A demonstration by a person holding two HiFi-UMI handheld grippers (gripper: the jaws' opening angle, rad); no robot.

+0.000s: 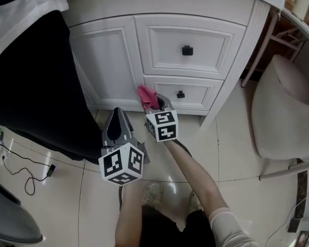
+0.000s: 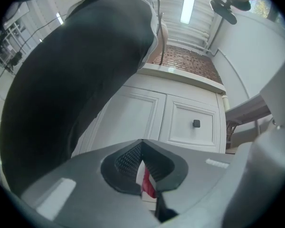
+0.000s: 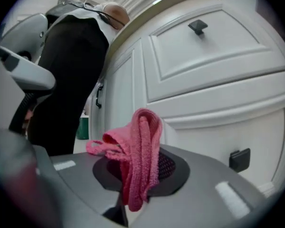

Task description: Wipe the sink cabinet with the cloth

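Note:
The white sink cabinet has a panelled door on the left and two drawers with black knobs on the right. My right gripper is shut on a pink cloth, held at the left end of the lower drawer. In the right gripper view the cloth stands bunched up out of the jaws, close to the drawer fronts. My left gripper hovers lower left of it, jaws shut and empty, pointing at the cabinet door.
A person in black clothing stands close against the cabinet's left side. A white chair stands on the right. A black cable lies on the tiled floor at left. My own shoes are below the grippers.

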